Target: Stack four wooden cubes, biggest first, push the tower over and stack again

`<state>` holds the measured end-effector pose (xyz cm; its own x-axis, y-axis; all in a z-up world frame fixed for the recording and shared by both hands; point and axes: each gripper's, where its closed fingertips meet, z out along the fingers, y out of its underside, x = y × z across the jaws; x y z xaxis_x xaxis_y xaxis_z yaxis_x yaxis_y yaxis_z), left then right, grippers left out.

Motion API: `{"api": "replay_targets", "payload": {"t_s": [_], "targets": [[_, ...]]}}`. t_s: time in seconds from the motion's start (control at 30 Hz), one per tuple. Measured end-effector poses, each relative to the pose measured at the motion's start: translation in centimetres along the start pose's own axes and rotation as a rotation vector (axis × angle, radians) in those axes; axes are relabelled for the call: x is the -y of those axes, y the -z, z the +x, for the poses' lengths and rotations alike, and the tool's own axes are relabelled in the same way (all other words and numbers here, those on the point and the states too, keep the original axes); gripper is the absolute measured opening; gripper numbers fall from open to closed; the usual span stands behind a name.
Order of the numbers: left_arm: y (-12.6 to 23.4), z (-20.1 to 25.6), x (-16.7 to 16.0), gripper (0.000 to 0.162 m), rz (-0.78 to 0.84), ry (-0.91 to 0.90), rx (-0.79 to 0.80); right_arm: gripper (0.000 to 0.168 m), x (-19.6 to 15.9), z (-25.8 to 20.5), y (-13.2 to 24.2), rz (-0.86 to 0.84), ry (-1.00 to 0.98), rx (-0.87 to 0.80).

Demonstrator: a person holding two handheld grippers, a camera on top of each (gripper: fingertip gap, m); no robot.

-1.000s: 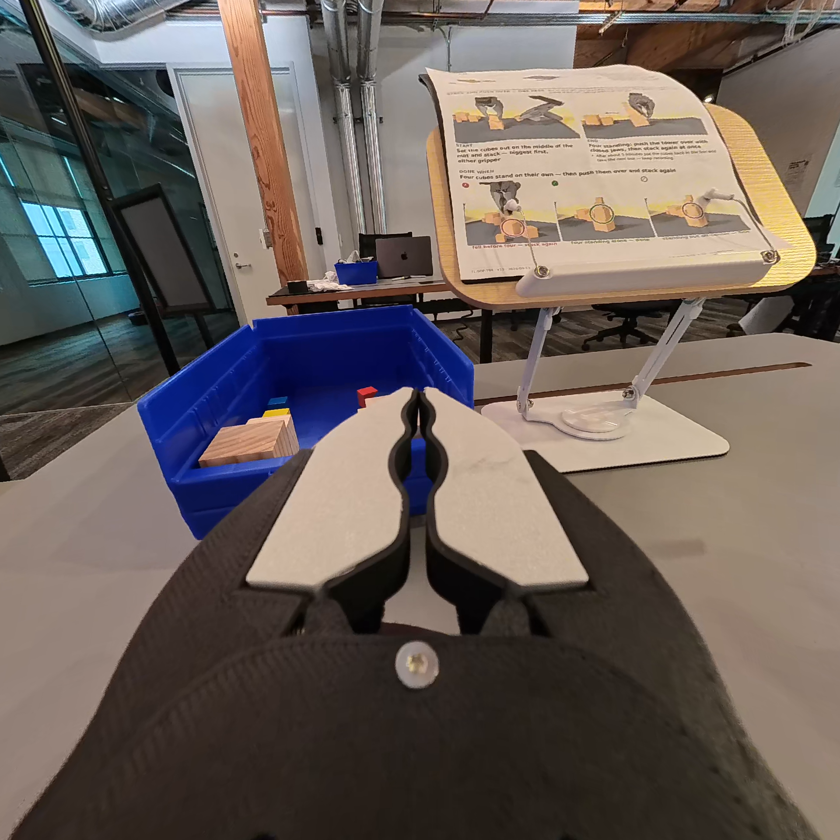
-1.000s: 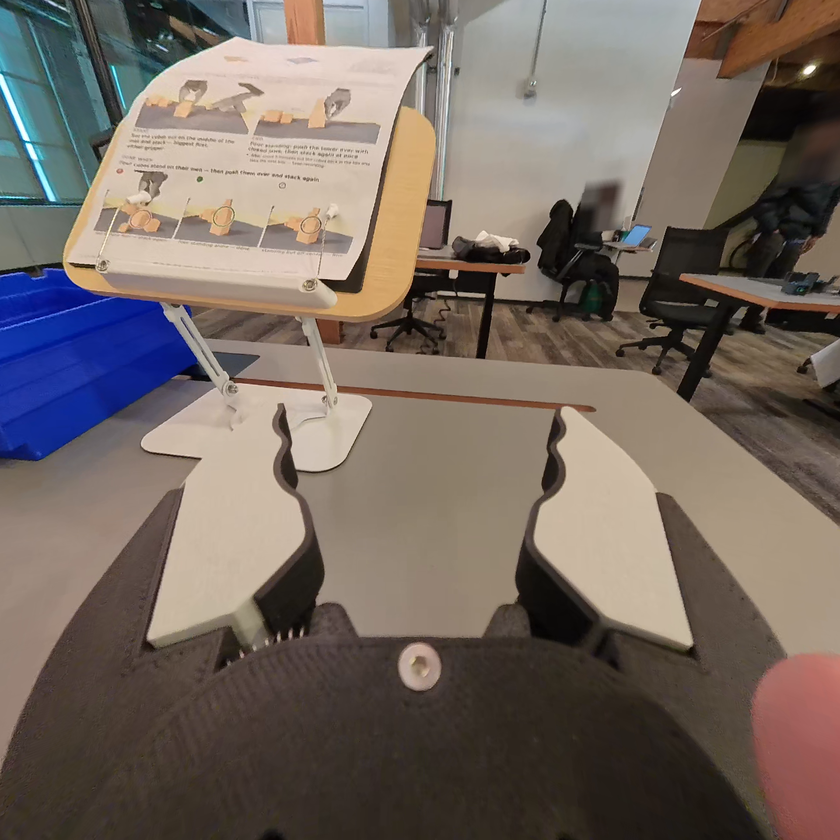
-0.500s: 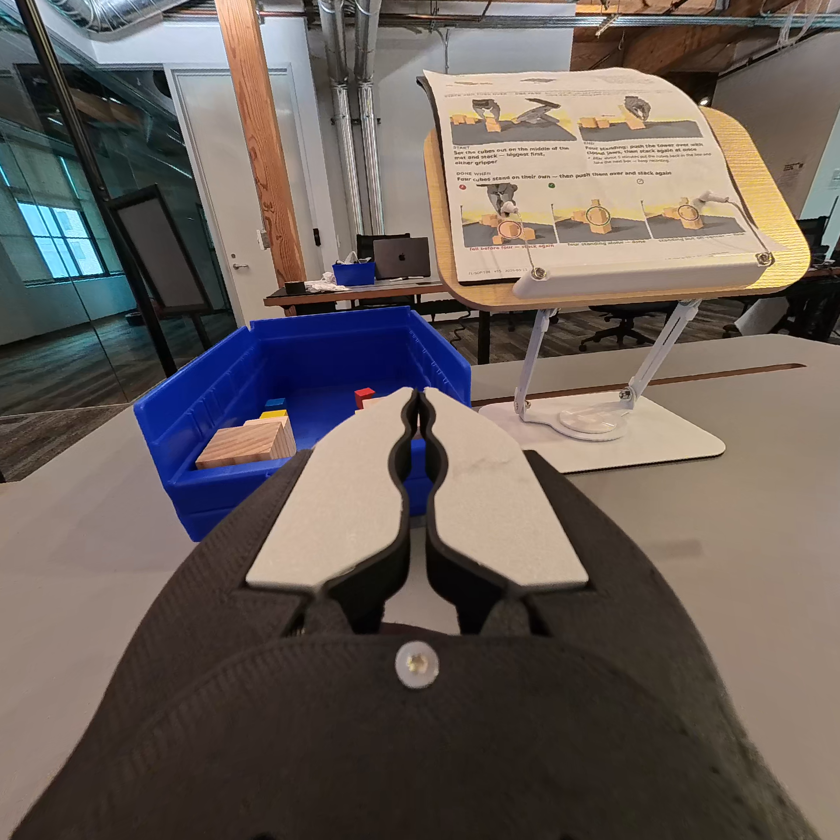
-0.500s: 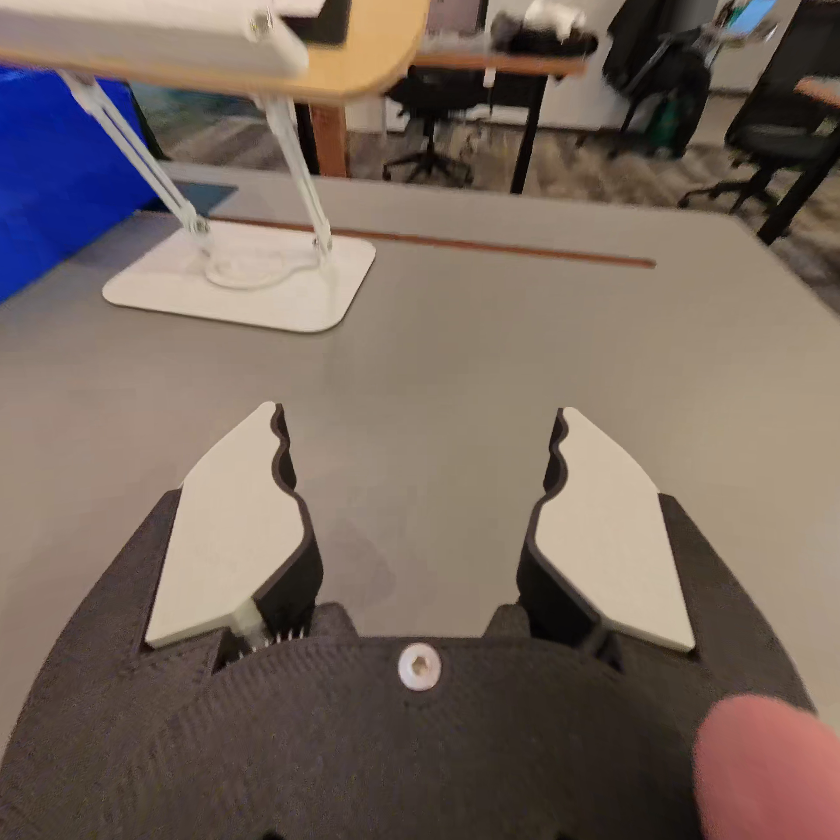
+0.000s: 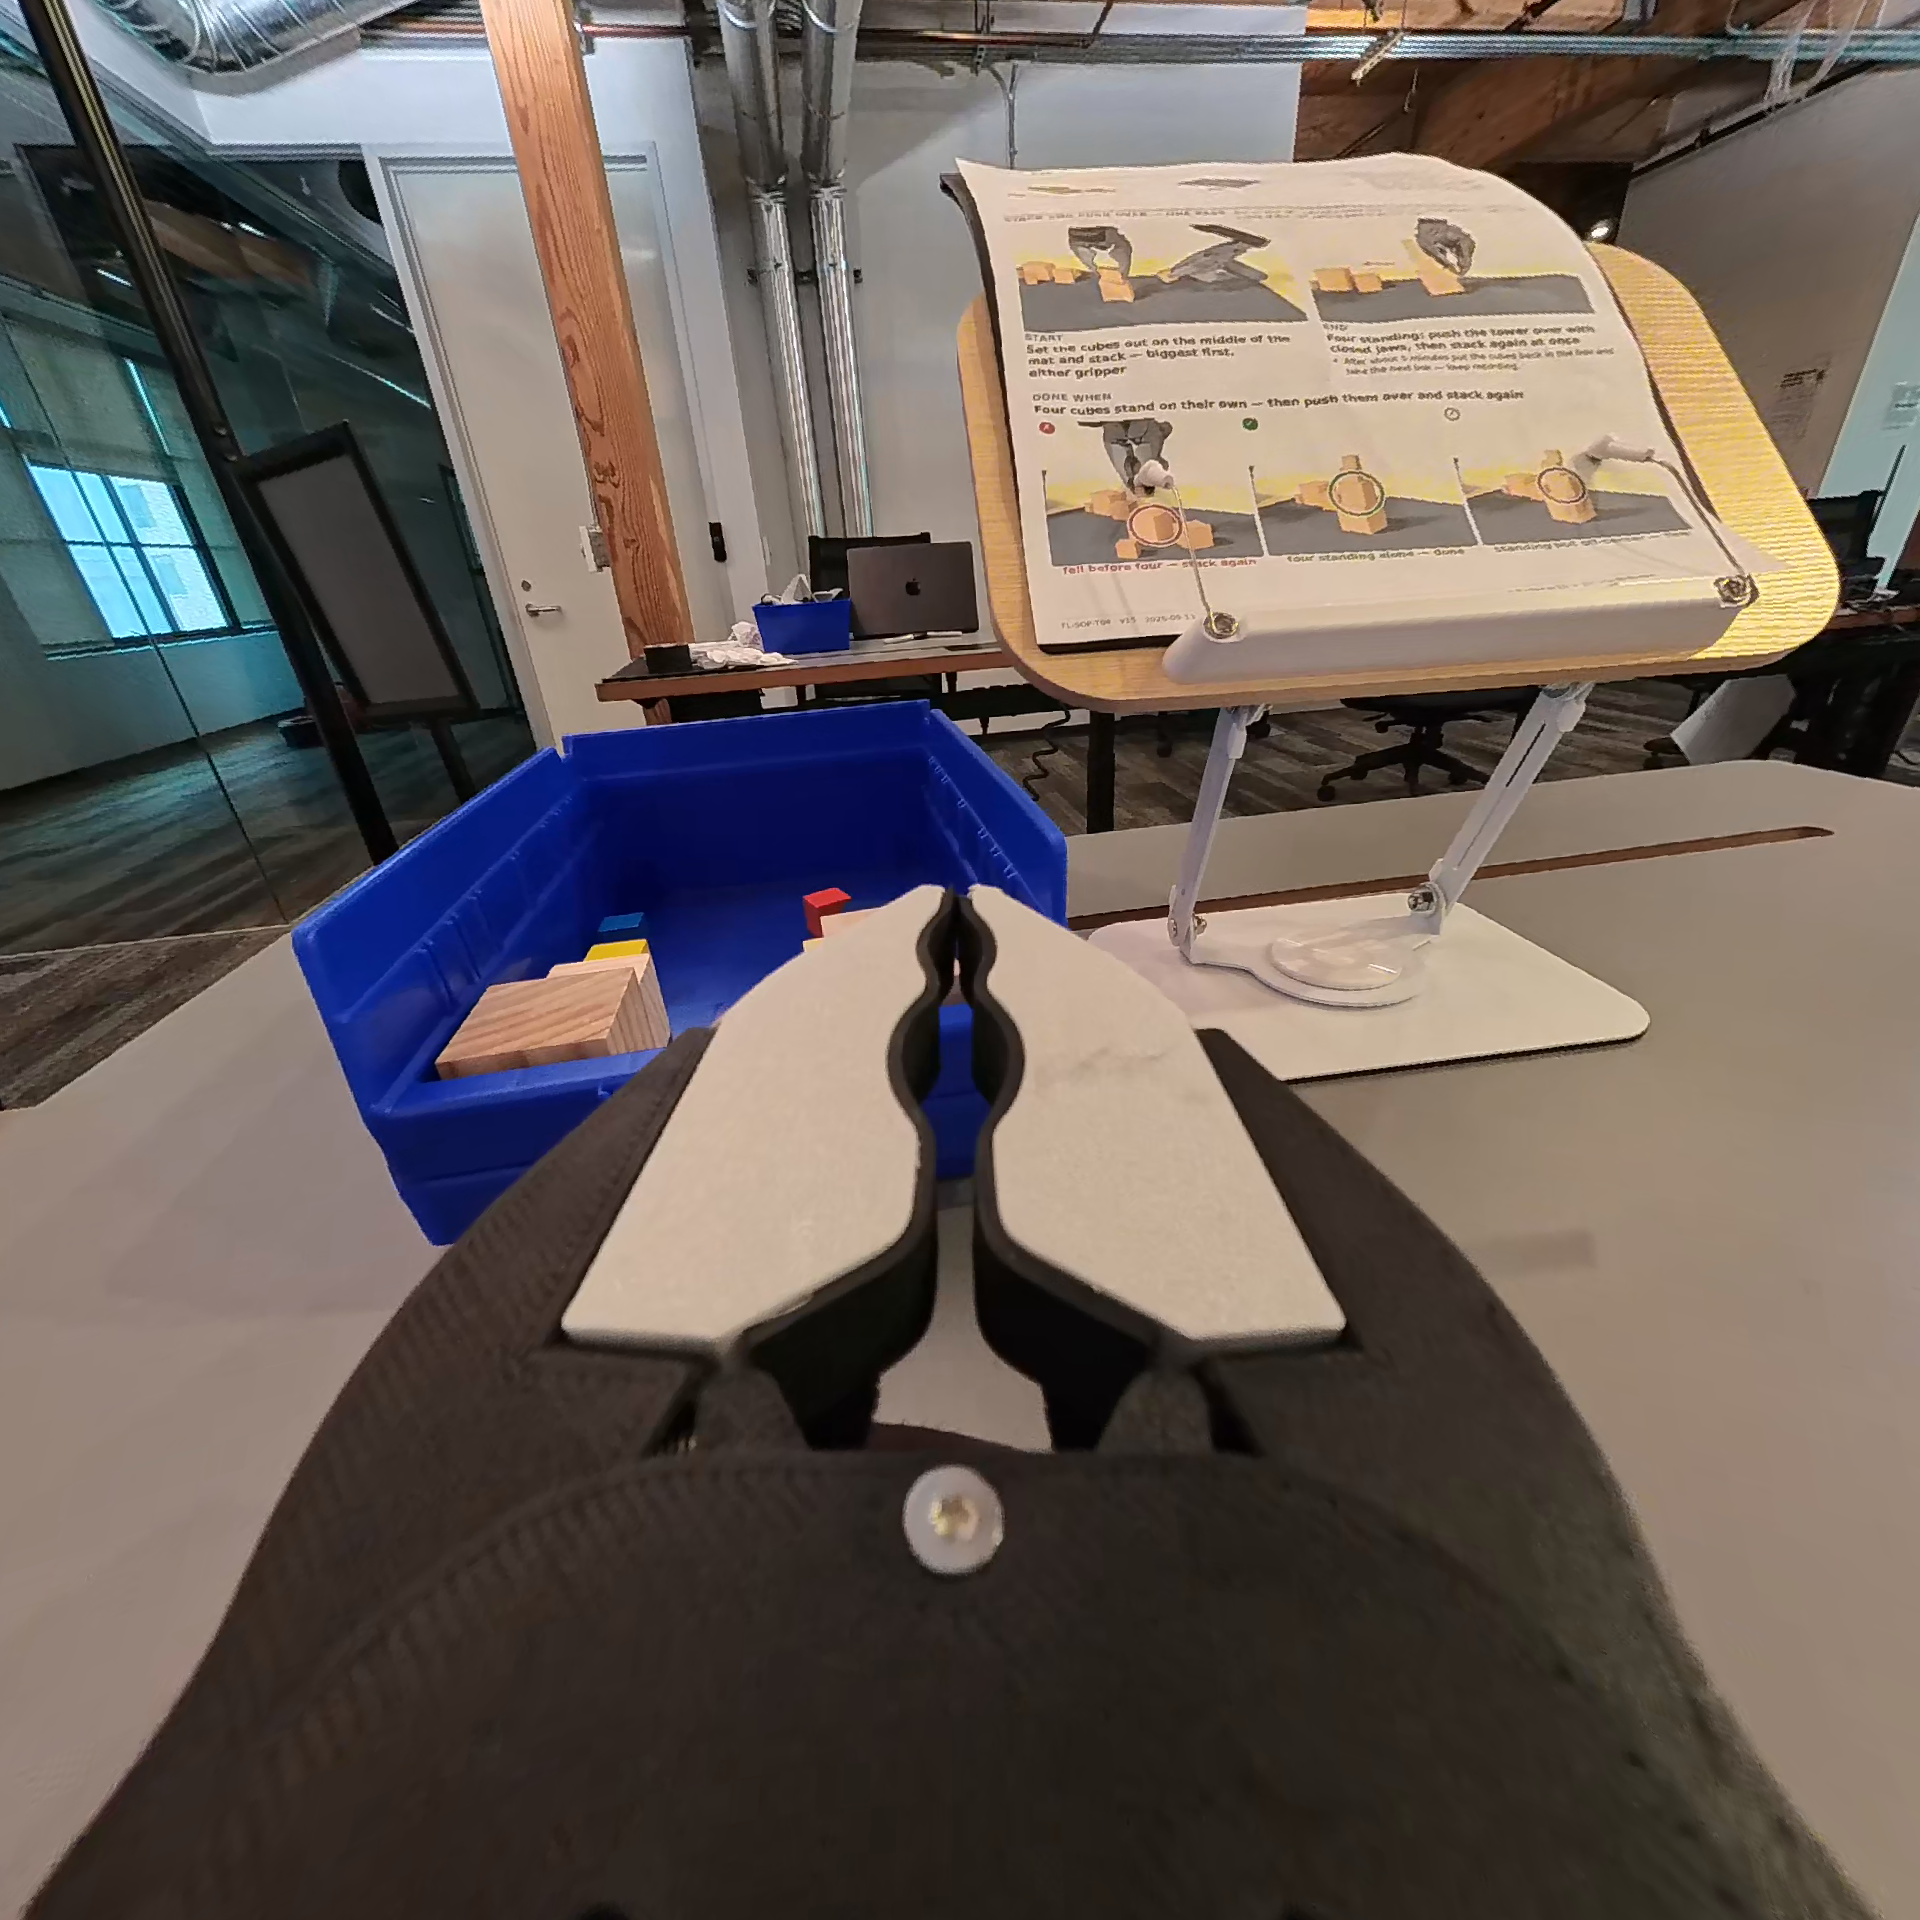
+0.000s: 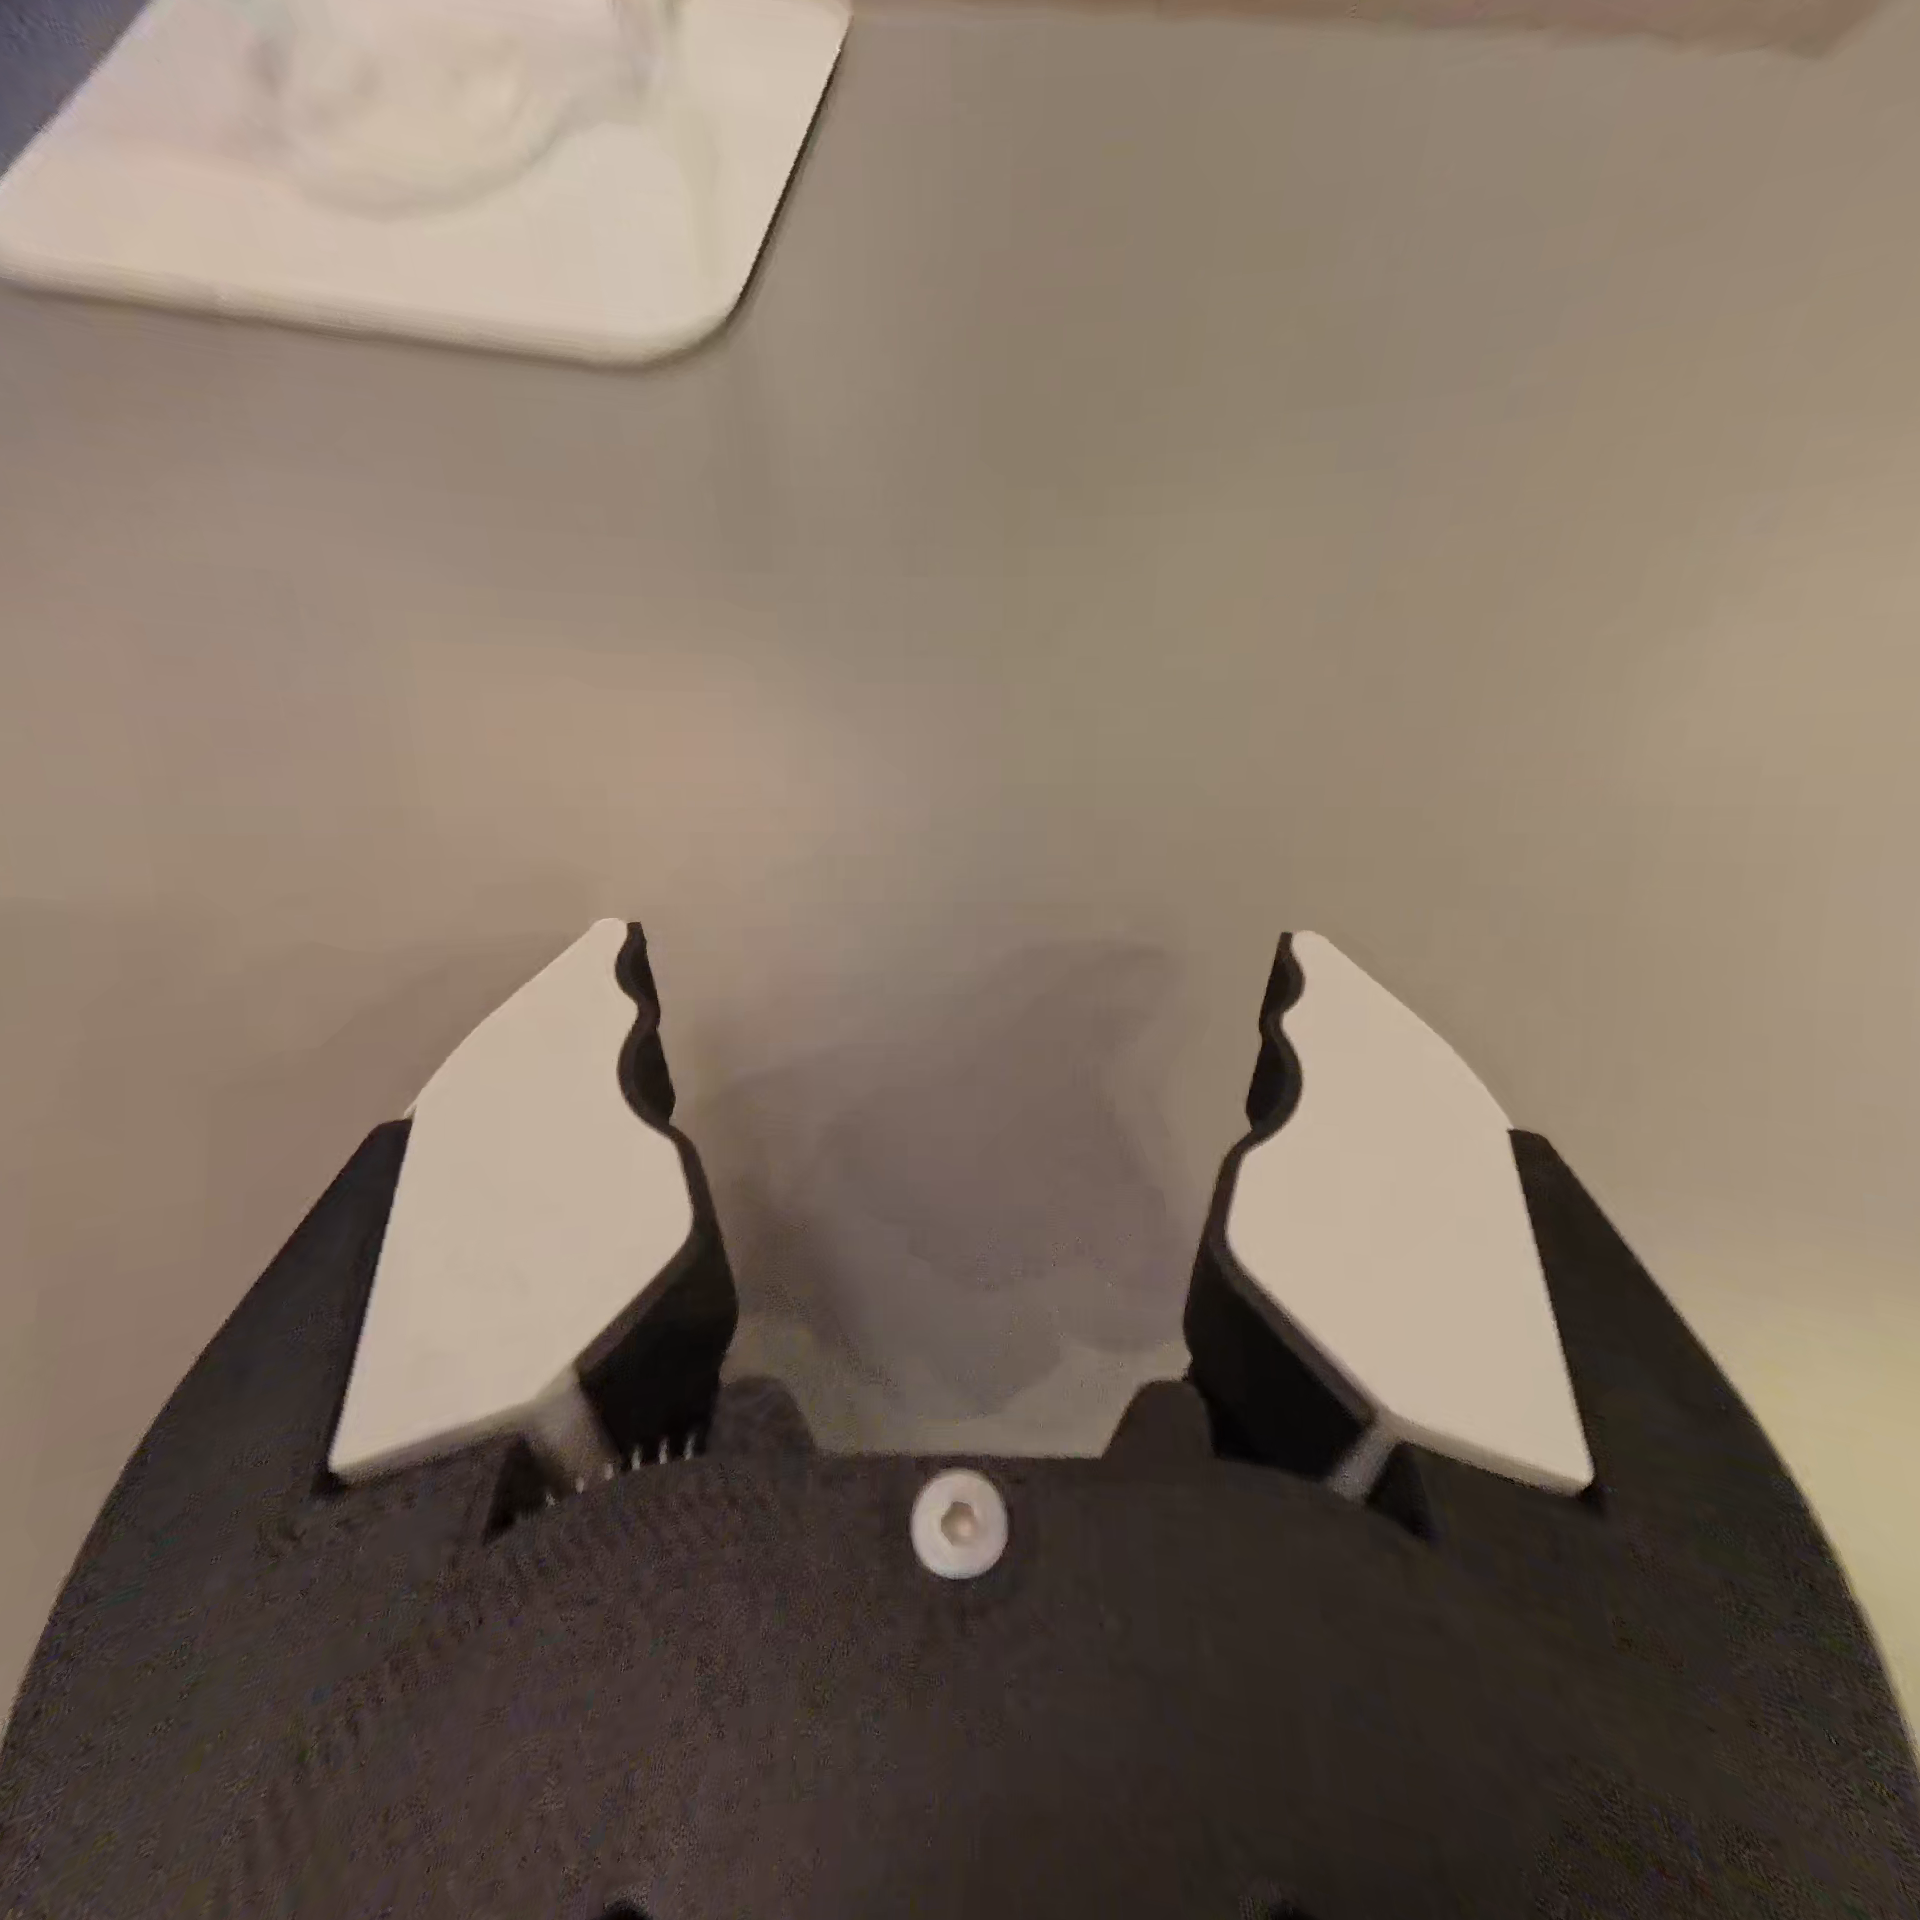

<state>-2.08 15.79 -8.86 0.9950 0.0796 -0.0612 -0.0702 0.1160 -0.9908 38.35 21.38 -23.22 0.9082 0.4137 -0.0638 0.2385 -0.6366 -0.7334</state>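
Blue bin [image 5: 499, 935]: it sits on the grey table [image 5: 1558, 1195], on the left in the left wrist view. It is open on top.
Big wooden cube [image 5: 556, 1023]: it lies inside the bin, in the near left corner. It is plain light wood, and it is the biggest block there.
Small blocks: a yellow block [image 5: 618, 950] and a blue block [image 5: 621, 923] sit just behind the big cube. A red block [image 5: 826, 906] sits farther right in the bin, and a pale block beside it is partly hidden by the gripper.
Left gripper [image 5: 954, 909]: its two white fingers are pressed together, with only a thin gap between them. It holds nothing. It points at the front wall of the bin.
Paper stand [image 5: 1371, 987]: it is to the right of the bin. It has a flat white base on the table, two thin white legs and a tilted wooden board [image 5: 1714, 416] on top.
Instruction sheet [image 5: 1330, 416]: it lies on the board, with pictures of blocks on it.
Right gripper [image 6: 961, 935]: its two white fingers are spread wide apart. Nothing is between them. It points down at bare grey table.
Stand base in the right wrist view [image 6: 416, 177]: it shows at the top left, blurry, well away from the fingers.
Background: a wooden post [image 5: 582, 343], a white door and a desk with a laptop [image 5: 912, 590] stand far behind the bin.
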Motion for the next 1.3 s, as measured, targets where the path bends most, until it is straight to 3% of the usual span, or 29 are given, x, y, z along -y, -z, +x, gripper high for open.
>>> {"api": "replay_targets", "payload": {"t_s": [0.07,0.17,0.37,1.3], "targets": [[0.00,0.02,-0.01,0.000,-0.001,0.000,0.000,0.127,-0.69,-0.60,-0.29,-0.047,0.014,0.046],[-0.01,0.02,0.03,0.000,0.000,-0.002,-0.001,0.116,-0.69,-0.04,-0.47,-0.053,0.024,-0.003],[0.06,-0.01,0.24,0.000,0.008,0.003,-0.003,0.131,-1.34,-0.75,-0.62,-0.092,0.112,0.011],[0.06,0.19,0.37,0.000,0.007,0.006,0.001,0.133,-1.36,-0.78,-0.61,-0.096,0.110,0.011]]}}
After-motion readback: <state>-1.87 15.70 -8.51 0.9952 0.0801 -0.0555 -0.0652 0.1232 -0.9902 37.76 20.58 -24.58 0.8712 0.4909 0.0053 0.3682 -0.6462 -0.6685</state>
